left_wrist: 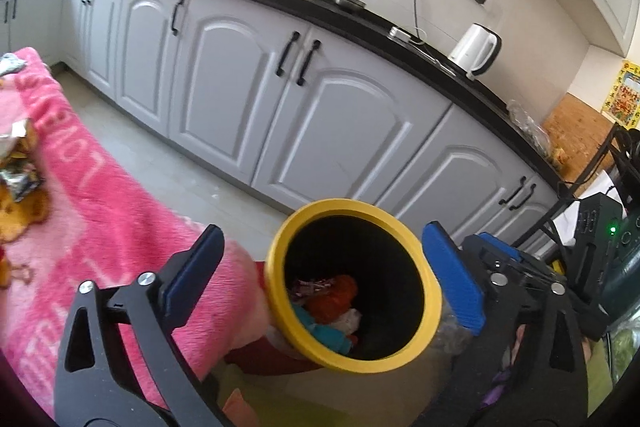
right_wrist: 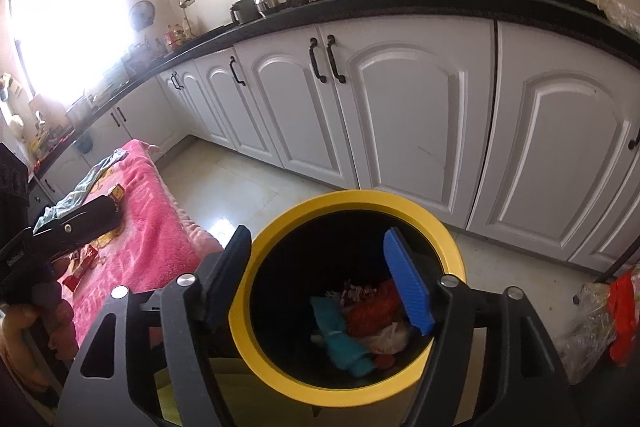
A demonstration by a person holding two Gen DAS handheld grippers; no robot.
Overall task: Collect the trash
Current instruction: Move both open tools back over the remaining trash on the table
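- Yellow-rimmed bin (right_wrist: 352,307) sits on the floor just beside the pink blanket (left_wrist: 100,219); rags and wrappers (right_wrist: 360,319) already lie at its bottom.
- My right tongs (right_wrist: 320,279) hang over the bin mouth, jaws apart, nothing between them.
- My left tongs (left_wrist: 320,279) stand wide apart too, empty, straddling the bin rim in their own view.
- More trash waits: foil wrappers (left_wrist: 20,163) on the blanket, a plastic bag (right_wrist: 592,323) on the floor beside the bin.
- Risk, as I judge it: crinkled foil may slip from a shallow pinch, and a grab could snag blanket pile along with it.
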